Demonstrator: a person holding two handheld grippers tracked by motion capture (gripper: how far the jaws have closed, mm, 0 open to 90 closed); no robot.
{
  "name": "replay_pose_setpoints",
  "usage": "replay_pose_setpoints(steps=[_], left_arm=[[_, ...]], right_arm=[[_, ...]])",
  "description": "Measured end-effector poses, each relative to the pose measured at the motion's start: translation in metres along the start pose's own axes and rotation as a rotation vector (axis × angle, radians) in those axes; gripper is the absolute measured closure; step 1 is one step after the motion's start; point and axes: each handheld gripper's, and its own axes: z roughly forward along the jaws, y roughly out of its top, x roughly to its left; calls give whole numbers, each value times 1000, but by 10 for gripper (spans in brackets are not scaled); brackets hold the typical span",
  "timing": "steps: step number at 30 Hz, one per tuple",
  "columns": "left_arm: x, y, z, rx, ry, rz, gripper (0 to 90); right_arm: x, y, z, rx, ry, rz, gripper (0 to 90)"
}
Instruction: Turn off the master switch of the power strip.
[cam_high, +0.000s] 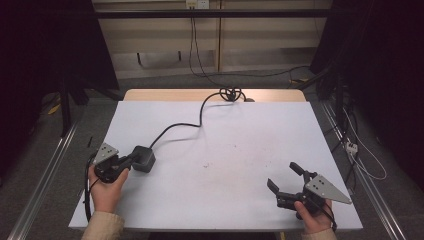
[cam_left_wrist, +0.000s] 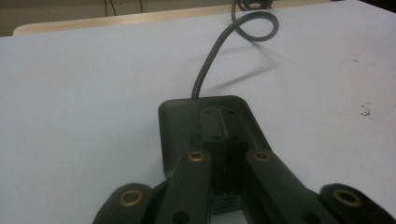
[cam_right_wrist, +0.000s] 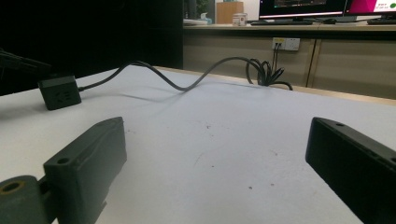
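A dark grey box-shaped power block (cam_high: 144, 158) lies at the left of the white table (cam_high: 235, 135), and its grey cable (cam_high: 175, 126) runs to a coil (cam_high: 231, 93) at the back edge. My left gripper (cam_high: 130, 161) is shut, its tips at the block's near side. In the left gripper view the shut jaws (cam_left_wrist: 224, 133) lie over the top of the block (cam_left_wrist: 180, 121) with nothing between them, and the cable (cam_left_wrist: 210, 60) leads away. My right gripper (cam_high: 283, 175) stands wide open near the front right, apart from everything. The right gripper view has its gripper (cam_right_wrist: 217, 135) open, the block (cam_right_wrist: 60, 95) far left.
The table's wooden edge (cam_high: 210, 95) shows at the back. Metal rails (cam_high: 45, 175) run along both sides on the floor, and a white power strip (cam_high: 352, 146) with wires lies at the right. Monitors (cam_right_wrist: 303, 7) stand on a far desk beyond the cable coil (cam_right_wrist: 264, 72).
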Motion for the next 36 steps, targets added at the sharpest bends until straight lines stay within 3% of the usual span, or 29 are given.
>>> replay_pose_setpoints(steps=[5, 36], left_arm=[[1, 0, 0, -3, -5, -16, 900], [1, 2, 0, 3, -5, -16, 900]], right_arm=[[0, 0, 0, 2, 0, -3, 47], [-1, -1, 1, 5, 1, -1, 47]])
